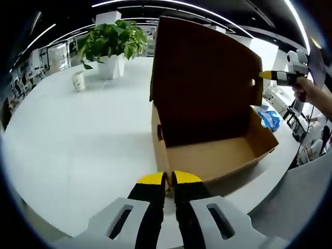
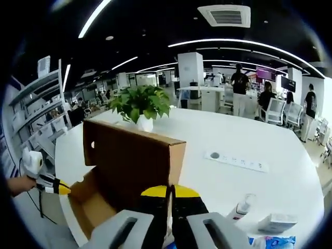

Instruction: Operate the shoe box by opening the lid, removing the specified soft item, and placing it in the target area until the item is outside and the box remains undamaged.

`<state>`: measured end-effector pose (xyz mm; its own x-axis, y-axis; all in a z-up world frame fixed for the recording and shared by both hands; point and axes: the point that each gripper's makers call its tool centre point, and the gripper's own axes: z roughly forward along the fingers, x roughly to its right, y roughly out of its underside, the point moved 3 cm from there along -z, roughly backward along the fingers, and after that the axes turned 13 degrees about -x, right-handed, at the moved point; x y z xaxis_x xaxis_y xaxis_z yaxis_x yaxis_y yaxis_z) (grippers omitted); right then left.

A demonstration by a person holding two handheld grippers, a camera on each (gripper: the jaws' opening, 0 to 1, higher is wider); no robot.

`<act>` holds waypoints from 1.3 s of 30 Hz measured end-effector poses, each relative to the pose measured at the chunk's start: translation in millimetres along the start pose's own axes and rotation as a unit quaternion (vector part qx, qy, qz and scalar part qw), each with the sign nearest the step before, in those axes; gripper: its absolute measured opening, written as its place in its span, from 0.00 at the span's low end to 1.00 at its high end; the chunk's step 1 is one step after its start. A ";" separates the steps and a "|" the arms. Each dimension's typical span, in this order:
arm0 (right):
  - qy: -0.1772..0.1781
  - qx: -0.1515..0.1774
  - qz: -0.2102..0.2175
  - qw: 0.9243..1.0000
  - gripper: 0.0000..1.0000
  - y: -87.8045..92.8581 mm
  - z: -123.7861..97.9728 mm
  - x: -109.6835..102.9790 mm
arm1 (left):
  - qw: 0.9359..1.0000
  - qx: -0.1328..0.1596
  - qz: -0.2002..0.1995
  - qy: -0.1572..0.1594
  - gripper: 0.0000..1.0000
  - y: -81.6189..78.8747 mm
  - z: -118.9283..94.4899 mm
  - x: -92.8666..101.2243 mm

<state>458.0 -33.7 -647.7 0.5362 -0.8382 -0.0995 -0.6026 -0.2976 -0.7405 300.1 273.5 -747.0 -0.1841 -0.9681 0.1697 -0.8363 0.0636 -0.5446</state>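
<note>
In the left gripper view the left tool rises from the bottom with its yellow-tipped jaws pressed together on the near top edge of the shoe box, at the box's near corner. The cardboard box sits on the white bench, close to the bench's near edge. Its lid stands upright behind the open tray, hinged along the far side. What shows of the tray floor is bare; no soft item can be made out inside from here. At the lid's right edge the right tool, held by a person's hand, reaches in with its yellow tip at the lid's side flap. Beyond the box, toward the far side of the bench, stand a paper cup and a potted plant in a white pot.

In the right gripper view the right tool has its jaws closed on the lid's near edge. To the left, the left tool touches the box's lower corner with its yellow tip. Near the bench's near right corner lie a small bottle, a white packet and something blue. A power strip lies farther out, and the potted plant stands behind the lid.
</note>
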 end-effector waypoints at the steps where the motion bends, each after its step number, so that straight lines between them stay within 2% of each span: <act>1: -0.001 0.003 0.000 1.000 0.00 1.2 -1.4 -1.5 | 1.000 0.001 -0.002 0.000 0.03 0.0 0.0 0.0; 13: 0.000 0.027 -0.014 1.000 0.00 19.4 -17.6 -17.0 | 1.000 0.009 -0.009 0.001 0.03 0.3 0.0 -1.2; 19: -0.006 0.026 -0.010 1.000 0.00 30.3 -23.5 -23.2 | 1.000 0.011 -0.008 0.003 0.03 0.5 0.0 -1.3; 24: -0.015 0.020 -0.007 1.000 0.00 46.1 -28.7 -31.2 | 1.000 0.010 -0.006 0.008 0.03 0.2 0.3 -1.7; 39: -0.006 0.016 -0.007 1.000 0.00 72.1 -34.1 -42.0 | 1.000 0.017 0.000 0.013 0.04 1.6 -0.4 -1.1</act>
<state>371.8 -35.5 -674.3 0.5523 -0.8280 -0.0973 -0.5758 -0.2944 -0.7628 298.8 274.8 -747.7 -0.1978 -0.9613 0.1917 -0.8188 0.0545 -0.5715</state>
